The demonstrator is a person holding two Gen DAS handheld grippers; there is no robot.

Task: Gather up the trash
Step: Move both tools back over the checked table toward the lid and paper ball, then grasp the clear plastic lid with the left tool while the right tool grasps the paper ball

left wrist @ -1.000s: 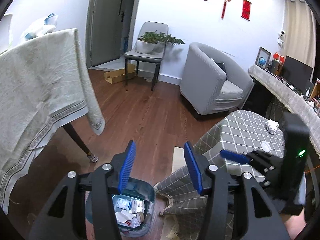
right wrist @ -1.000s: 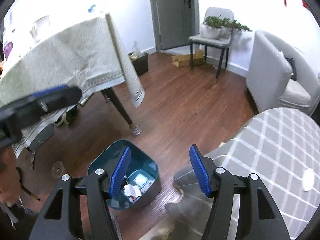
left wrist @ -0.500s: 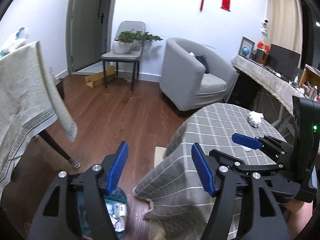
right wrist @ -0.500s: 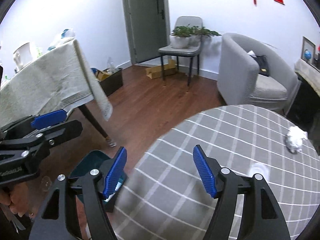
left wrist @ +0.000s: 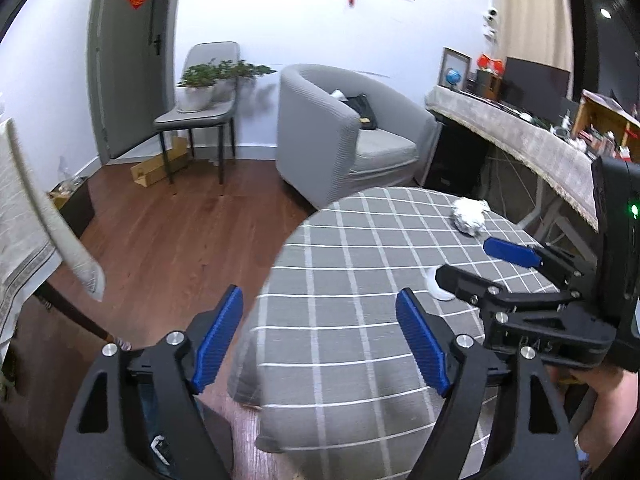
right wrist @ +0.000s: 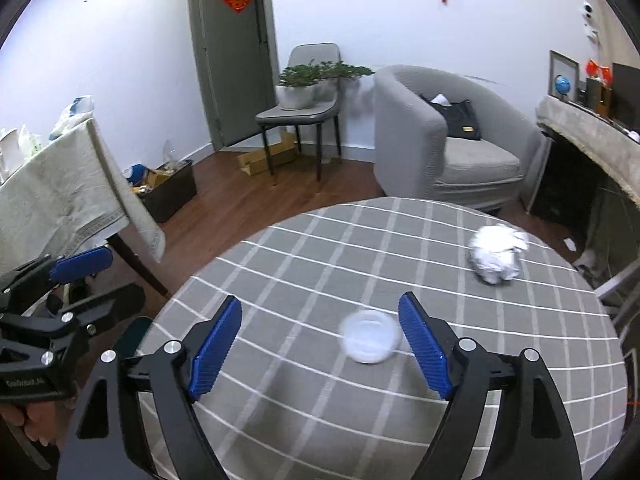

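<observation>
A: Round table under a grey checked cloth [right wrist: 304, 408]. Two pieces of trash on it: a flat white lid [right wrist: 370, 336] and, further back toward the far right edge, a crumpled white wad [right wrist: 496, 254].

B: Grippers?

A: Right gripper [right wrist: 320, 344] empty, jaws opening, nothing pinched. The lid lies on the cloth ahead, close beside its right pad. Left gripper [left wrist: 318, 340] also empty, jaws opening, only bare cloth between its pads.

B: Why both spread at once?

A: My reading: each is readying for its own pickup. The right is pitched down toward the lid; the left sits at the table's near left edge, with the wad well ahead of it.

B: Where does it all go?

A: Likely the bin [right wrist: 134, 338], a dark teal rim showing just off the table's left edge, low on the floor.
</observation>
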